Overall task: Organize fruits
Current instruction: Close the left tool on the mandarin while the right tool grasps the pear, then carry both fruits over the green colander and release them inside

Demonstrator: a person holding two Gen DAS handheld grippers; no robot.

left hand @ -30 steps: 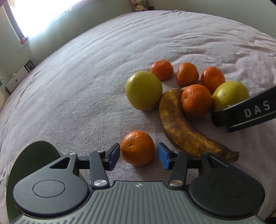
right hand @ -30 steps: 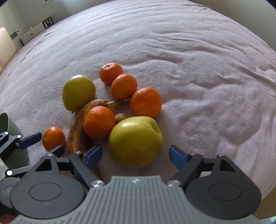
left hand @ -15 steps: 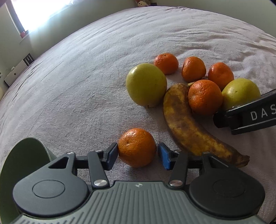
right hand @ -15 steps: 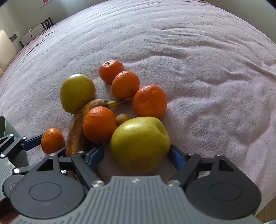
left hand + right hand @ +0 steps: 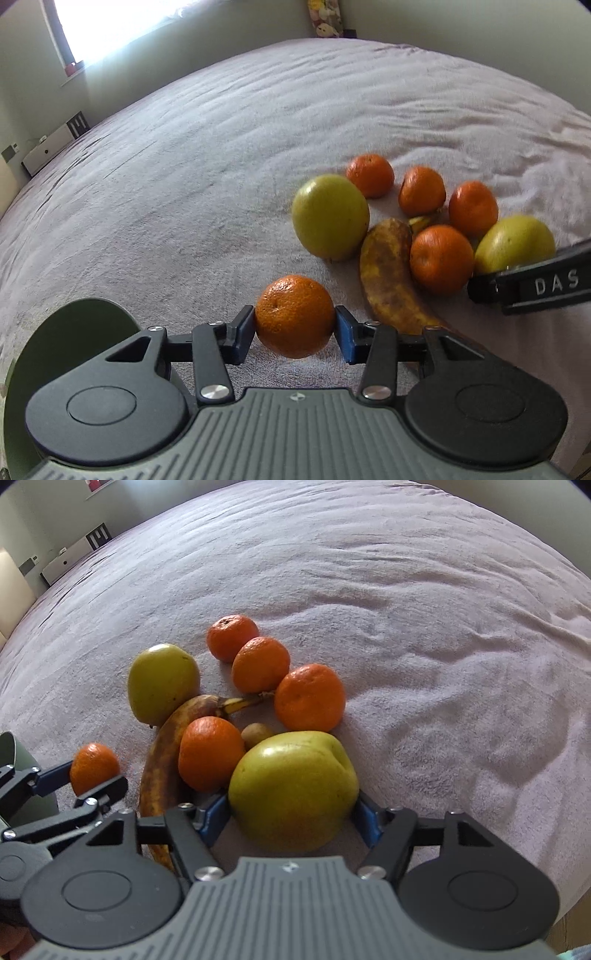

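Observation:
My left gripper [image 5: 294, 334] is shut on a tangerine [image 5: 294, 316] and holds it just above the grey blanket; it also shows in the right wrist view [image 5: 94, 768]. My right gripper [image 5: 291, 818] is shut on a green apple [image 5: 293, 790], seen too in the left wrist view [image 5: 513, 243]. On the blanket lie a second green apple [image 5: 330, 216], a brown-spotted banana [image 5: 388, 275] and several tangerines [image 5: 441, 264]. A small brown fruit [image 5: 256, 734] sits among them.
A dark green bowl [image 5: 74, 332] stands at the lower left, beside my left gripper. The wrinkled grey blanket [image 5: 406, 609] stretches far behind and to the right of the fruit. A white cabinet [image 5: 51, 144] stands against the far wall.
Both grippers closed: the left on the tangerine, the right on the green apple. The left gripper has lifted its tangerine slightly and tilted up.

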